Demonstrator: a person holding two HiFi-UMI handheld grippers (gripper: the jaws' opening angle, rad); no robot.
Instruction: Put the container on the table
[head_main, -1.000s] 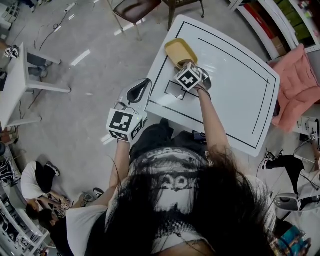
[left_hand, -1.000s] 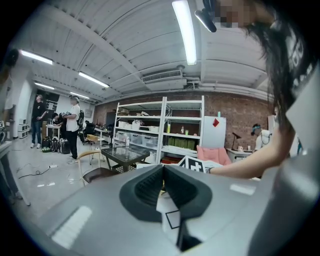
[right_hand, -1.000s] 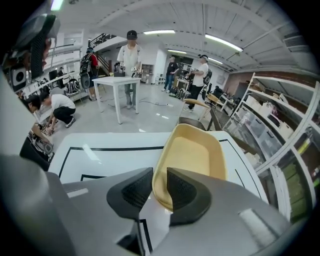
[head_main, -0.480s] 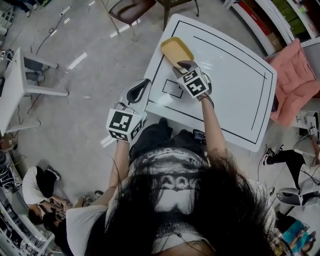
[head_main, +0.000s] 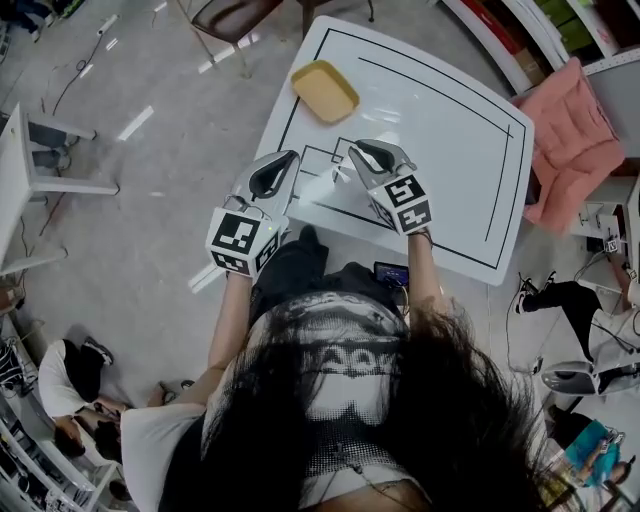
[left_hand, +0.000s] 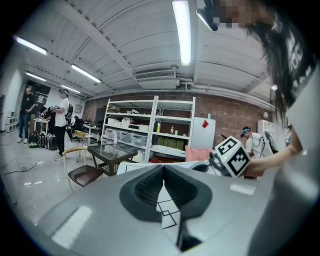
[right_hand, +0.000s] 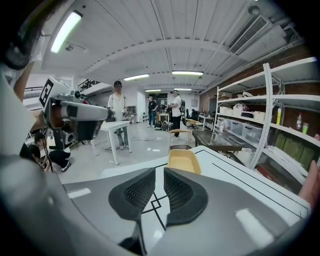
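Plainly, container (head_main: 324, 91) rests on the table (head_main: 450, 150) (right gripper (head_main: 362, 152) seemingly empty).

I stand on a grey polished floor (head_main: 150, 150). Brown chair (head_main: 225, 15) at my 12 o'clock, white desk (head_main: 15, 180) at 9, shelving (head_main: 520, 35) at 1, pink cushion (head_main: 570, 140) at 2. Strip lights (left_hand: 182, 30) overhead; brick wall (left_hand: 230, 117) behind the shelves.

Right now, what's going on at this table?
A person holds a gripper in each hand at a white table. The yellow container sits flat on the table near its far left corner, with nothing touching it. The right gripper hovers over the near part of the table, jaws slightly apart and empty. The left gripper is beside it, shut and empty.
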